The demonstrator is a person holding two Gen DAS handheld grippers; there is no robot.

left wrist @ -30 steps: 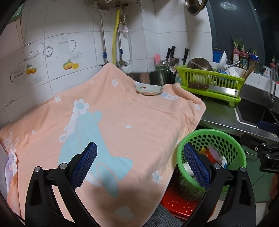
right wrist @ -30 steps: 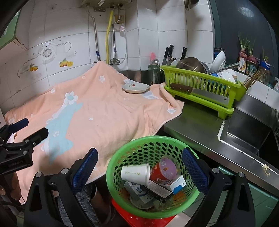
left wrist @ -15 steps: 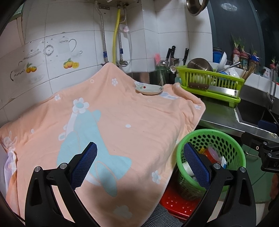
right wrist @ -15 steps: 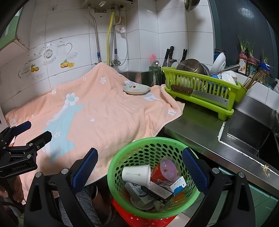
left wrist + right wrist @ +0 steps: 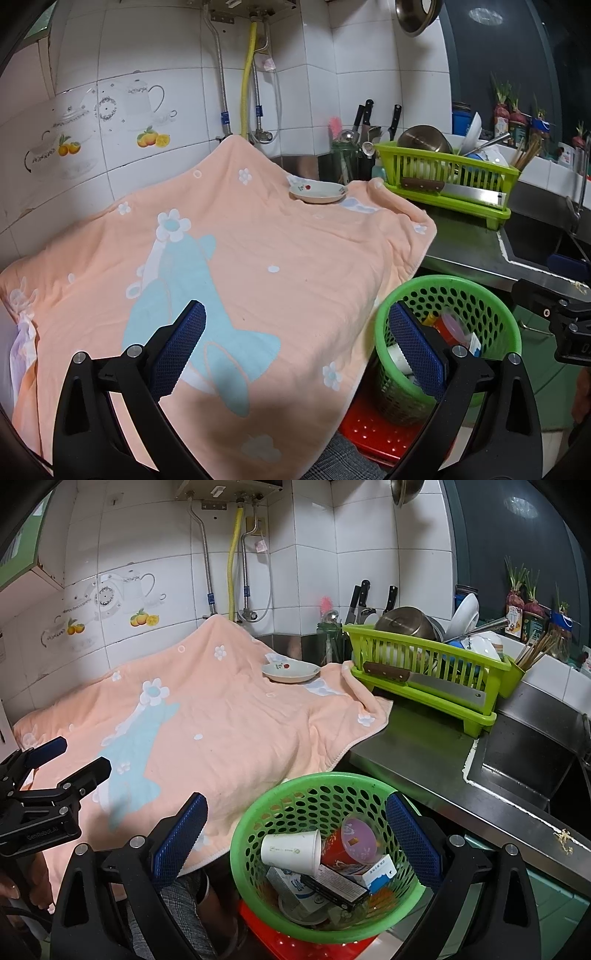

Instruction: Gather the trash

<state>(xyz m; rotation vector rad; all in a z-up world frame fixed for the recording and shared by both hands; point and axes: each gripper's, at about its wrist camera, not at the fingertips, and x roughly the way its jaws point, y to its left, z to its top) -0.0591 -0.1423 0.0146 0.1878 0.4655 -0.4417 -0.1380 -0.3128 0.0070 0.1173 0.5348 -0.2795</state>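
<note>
A green perforated trash basket (image 5: pixel 291 786) stands on a red stool below the counter edge; it also shows in the left wrist view (image 5: pixel 454 286). It holds a white paper cup (image 5: pixel 290 847), a red cup (image 5: pixel 351 843), a black box and cartons. My right gripper (image 5: pixel 295 838) is open and empty, just above the basket. My left gripper (image 5: pixel 297 349) is open and empty over the peach towel (image 5: pixel 240 258). The left gripper shows at the left of the right wrist view (image 5: pixel 62 757).
A small white dish (image 5: pixel 290 672) sits on the towel at the back. A lime dish rack (image 5: pixel 424 664) with a cleaver, pot and bowls stands on the steel counter (image 5: pixel 417 738). The sink (image 5: pixel 524 771) is at right. Knives stand by the wall.
Both grippers have drifted back slightly; the view has widened a little. Both stay open and empty. The basket's contents have not moved.
</note>
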